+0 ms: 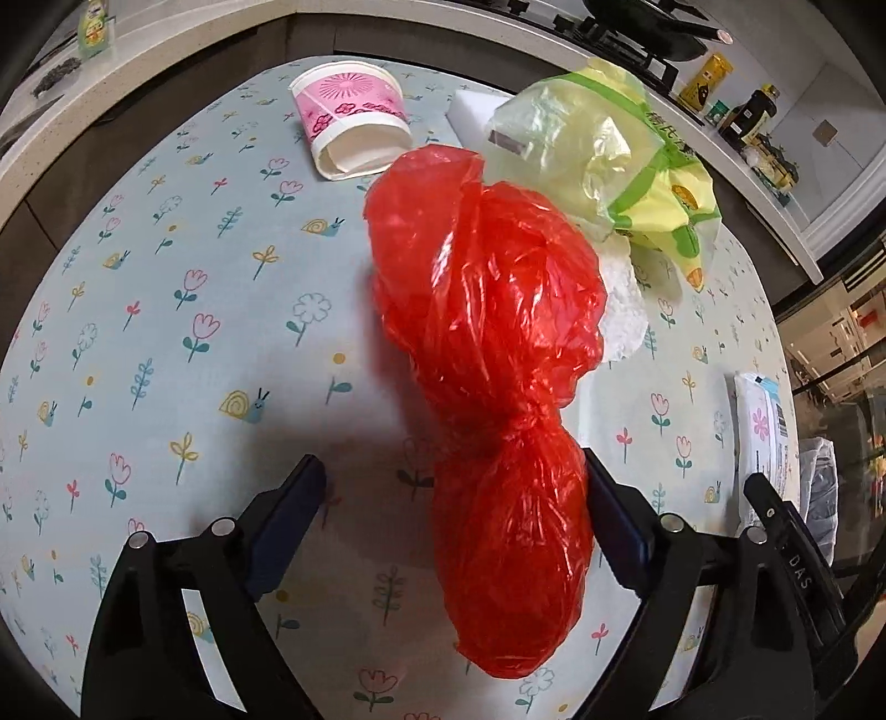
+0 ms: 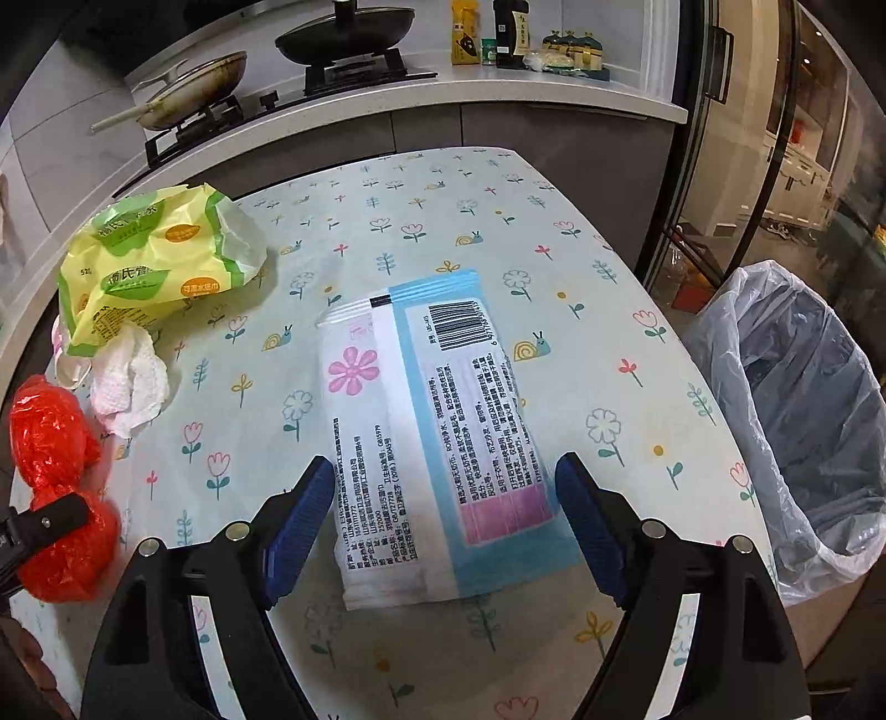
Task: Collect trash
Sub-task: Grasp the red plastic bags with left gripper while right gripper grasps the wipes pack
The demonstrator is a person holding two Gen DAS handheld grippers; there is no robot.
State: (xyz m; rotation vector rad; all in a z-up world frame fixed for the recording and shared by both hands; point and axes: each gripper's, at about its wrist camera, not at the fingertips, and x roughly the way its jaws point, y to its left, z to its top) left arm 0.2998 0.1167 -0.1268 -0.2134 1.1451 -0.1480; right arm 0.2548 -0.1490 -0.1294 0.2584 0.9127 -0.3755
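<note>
A knotted red plastic bag (image 1: 487, 310) lies on the flowered tablecloth (image 1: 166, 332). My left gripper (image 1: 451, 459) is open around its lower bulge; the bag sits against the right finger, with a wide gap to the left one. The same red bag (image 2: 52, 426) shows at the left edge of the right wrist view. A flat blue-and-white wipes pack (image 2: 432, 421) lies label up. My right gripper (image 2: 446, 461) straddles its near end, open, with a gap on both sides.
A yellow-green wrapper (image 1: 609, 144), crumpled white tissue (image 2: 130, 387), a tipped pink paper cup (image 1: 354, 122) and a white foam block (image 1: 470, 111) lie further back. A bin with a clear liner (image 2: 803, 410) stands off the table's right edge. A counter with pans (image 2: 343, 39) runs behind.
</note>
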